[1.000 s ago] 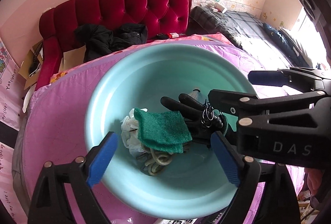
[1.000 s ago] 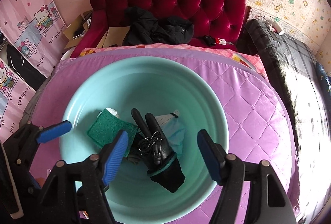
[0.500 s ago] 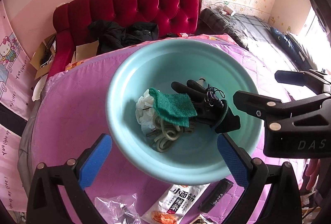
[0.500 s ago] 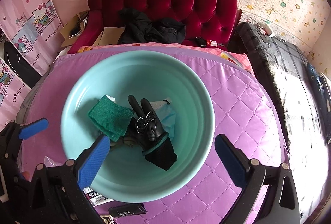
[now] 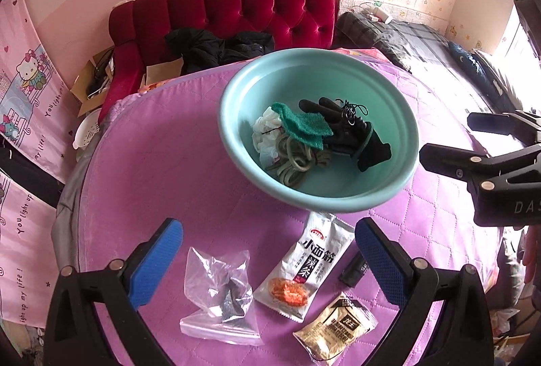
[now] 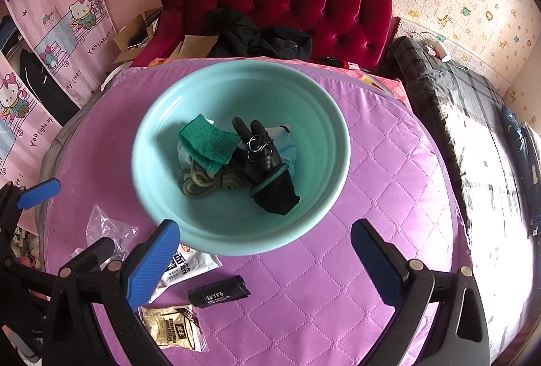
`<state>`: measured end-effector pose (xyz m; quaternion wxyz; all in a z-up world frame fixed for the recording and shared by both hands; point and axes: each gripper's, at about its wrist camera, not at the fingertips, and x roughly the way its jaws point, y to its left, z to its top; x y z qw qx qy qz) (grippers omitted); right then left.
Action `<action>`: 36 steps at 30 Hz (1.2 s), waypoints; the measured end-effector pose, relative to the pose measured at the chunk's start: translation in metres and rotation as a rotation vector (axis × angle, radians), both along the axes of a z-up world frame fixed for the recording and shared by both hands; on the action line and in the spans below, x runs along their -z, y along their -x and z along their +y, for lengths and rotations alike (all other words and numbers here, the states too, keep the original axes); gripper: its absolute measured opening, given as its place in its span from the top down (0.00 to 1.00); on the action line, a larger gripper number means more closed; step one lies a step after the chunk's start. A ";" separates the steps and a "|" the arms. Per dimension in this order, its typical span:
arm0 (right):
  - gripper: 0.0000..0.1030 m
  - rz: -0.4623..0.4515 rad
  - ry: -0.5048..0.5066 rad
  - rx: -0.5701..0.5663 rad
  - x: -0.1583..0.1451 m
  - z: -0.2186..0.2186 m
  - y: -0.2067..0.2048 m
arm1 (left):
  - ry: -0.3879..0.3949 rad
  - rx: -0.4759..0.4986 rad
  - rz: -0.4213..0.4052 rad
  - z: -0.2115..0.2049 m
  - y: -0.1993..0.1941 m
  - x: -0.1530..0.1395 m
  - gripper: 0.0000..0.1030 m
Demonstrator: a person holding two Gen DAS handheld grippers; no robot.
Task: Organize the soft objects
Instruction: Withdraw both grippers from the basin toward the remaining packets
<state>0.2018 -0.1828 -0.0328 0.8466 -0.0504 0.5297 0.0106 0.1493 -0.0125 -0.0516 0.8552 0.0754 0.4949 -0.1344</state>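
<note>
Black clamp-style left gripper, blue textured pads; right gripper alike, silver rivets

A red tufted sofa stands against the pink wall with dark clothing heaped on its seat. Cartoon-cat posters hang at the left, and a dark plaid-covered bed runs along the right.

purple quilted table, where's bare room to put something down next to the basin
The purple quilted table is bare to the right of the teal basin, out to the table's edge, and left of it in the left wrist view. It is crowded in front: clear plastic bag, white snack packet, tan sachet, small black case. Both grippers stand open, holding nothing.
</note>
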 end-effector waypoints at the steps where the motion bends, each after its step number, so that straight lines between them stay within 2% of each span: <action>1: 0.00 0.000 -0.002 -0.002 -0.001 0.001 0.005 | 0.003 -0.002 -0.003 0.003 0.006 -0.001 0.00; 16: 0.00 -0.025 -0.024 -0.022 0.003 0.021 0.065 | 0.037 -0.008 -0.028 0.037 0.069 0.006 0.00; 22: 0.00 -0.016 -0.026 -0.022 0.023 0.026 0.086 | 0.050 -0.014 -0.013 0.048 0.087 0.022 0.00; 28: 0.00 -0.004 -0.018 -0.029 0.044 0.031 0.105 | 0.025 -0.024 0.004 0.057 0.101 0.045 0.00; 36: 0.00 0.065 -0.018 -0.039 0.079 0.033 0.121 | 0.033 -0.057 0.057 0.067 0.114 0.069 0.00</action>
